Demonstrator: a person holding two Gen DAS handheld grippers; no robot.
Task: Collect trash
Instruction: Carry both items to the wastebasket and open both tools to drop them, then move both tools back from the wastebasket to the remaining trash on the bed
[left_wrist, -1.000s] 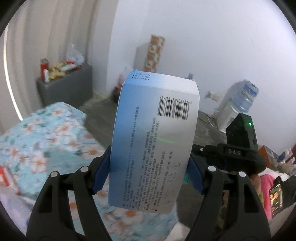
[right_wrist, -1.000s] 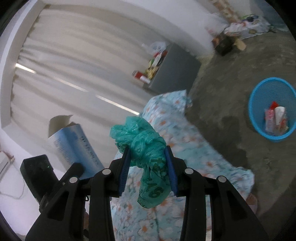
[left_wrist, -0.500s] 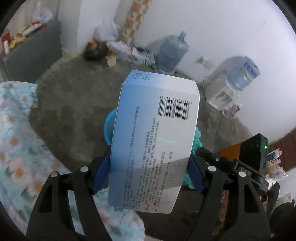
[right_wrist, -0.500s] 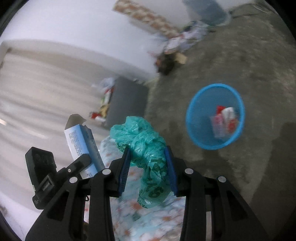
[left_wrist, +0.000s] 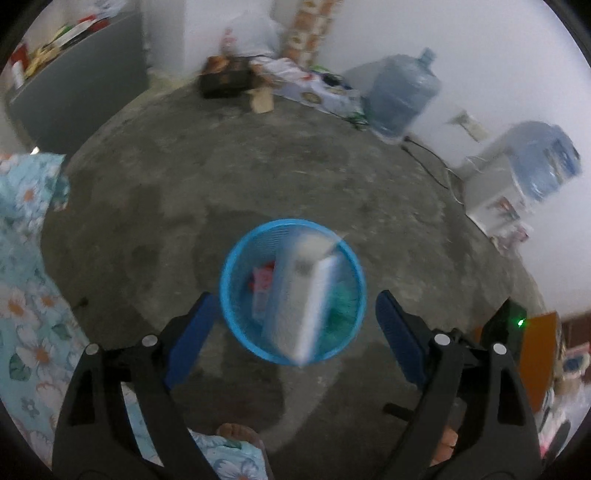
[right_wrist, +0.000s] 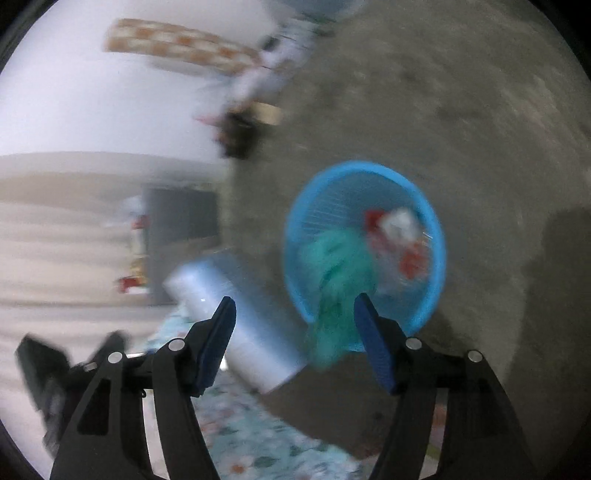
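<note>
Both views look down at a grey concrete floor (left_wrist: 295, 177) w/ a blue mesh basket (left_wrist: 236, 258) standing on it. Around it: floral bedcover (left_wrist: 26, 280) at left edge of left wrist view, grey cabinet (left_wrist: 81, 85) w/ clutter on top at upper left, dark box and papers along the far wall, a big water jug (left_wrist: 402, 96) on the floor, a dispenser w/ another jug (left_wrist: 546, 162) at right. A bare foot (left_wrist: 240, 435) shows at the bottom, between bedcover and basket. Nothing stands between the grippers and the basket mouth.

Left hand-held gripper (left_wrist: 291, 328): jaws have just been opening and stand wide, pads touch nothing. The blue-white carton (left_wrist: 303, 299) is loose, blurred, over/inside the basket. Long axis runs roughly away from the camera, slightly tilted right, its flapped end toward the far rim, near end overlapping the near rim. Can't tell if it rests on anything yet.

Right hand-held gripper (right_wrist: 295, 325): jaws have just been opening, apart, gripping nothing. The green plastic bag (right_wrist: 336, 280) is blurred, hangs elongated across the basket's near rim, just beside the right pad; contact unclear. Red-white wrappers (right_wrist: 399, 236) lie in the basket. In this view the carton (right_wrist: 236, 314) shows left of the basket, tilted.
</note>
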